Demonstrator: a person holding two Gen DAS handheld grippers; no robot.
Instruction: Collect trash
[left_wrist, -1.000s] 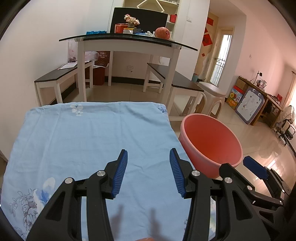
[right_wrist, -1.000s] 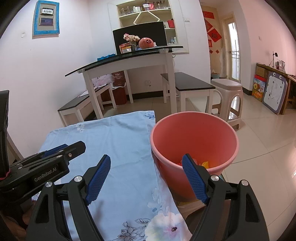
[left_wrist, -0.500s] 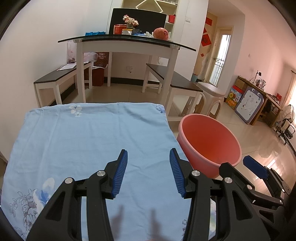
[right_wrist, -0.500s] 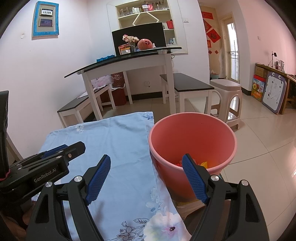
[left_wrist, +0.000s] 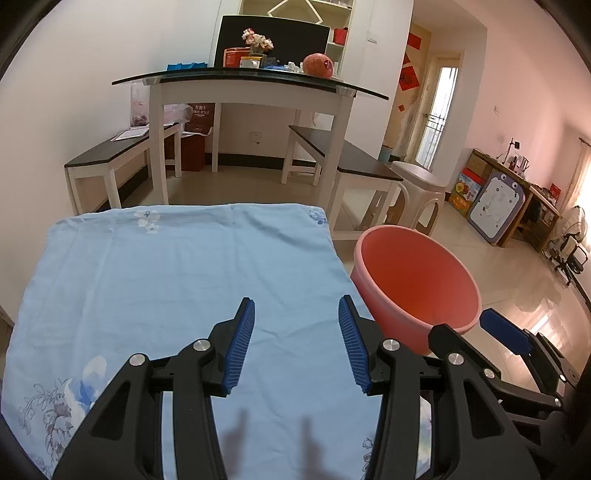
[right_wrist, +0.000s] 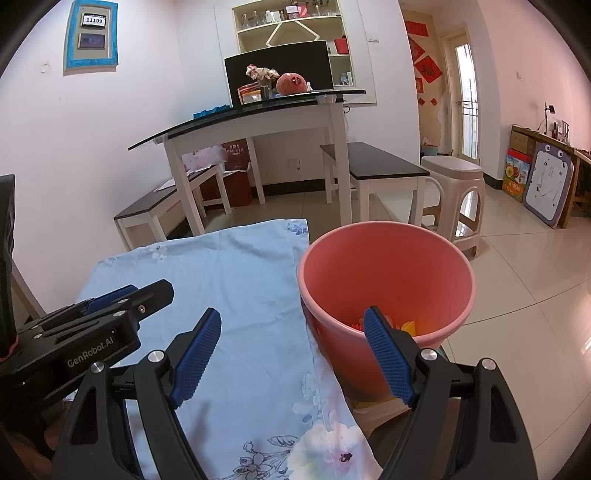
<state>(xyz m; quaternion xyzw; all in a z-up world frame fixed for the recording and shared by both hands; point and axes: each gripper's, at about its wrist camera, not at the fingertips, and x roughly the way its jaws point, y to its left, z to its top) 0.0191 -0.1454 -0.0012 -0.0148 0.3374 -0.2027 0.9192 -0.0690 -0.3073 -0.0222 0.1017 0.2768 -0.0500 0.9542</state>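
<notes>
Both grippers hang side by side over the blue flowered cloth (left_wrist: 177, 280) that covers the tabletop, and neither has anything in it: the left gripper (left_wrist: 296, 343) has its jaws moderately apart with bare cloth showing between them, and the right gripper (right_wrist: 291, 354) has its jaws spread wide, one over the cloth and the other in front of the pink bucket (right_wrist: 388, 280). The bucket stands just beside the right edge of the cloth, and at its bottom lie a few bits of trash (right_wrist: 402, 325), red, orange and yellow by the look of them. No other scrap shows on the cloth in either view, so I would say the collecting is done or very near it, with the hands paused between steps. If anything is left, the next move calls for finding it first, since from here there is nothing within reach to close on.
</notes>
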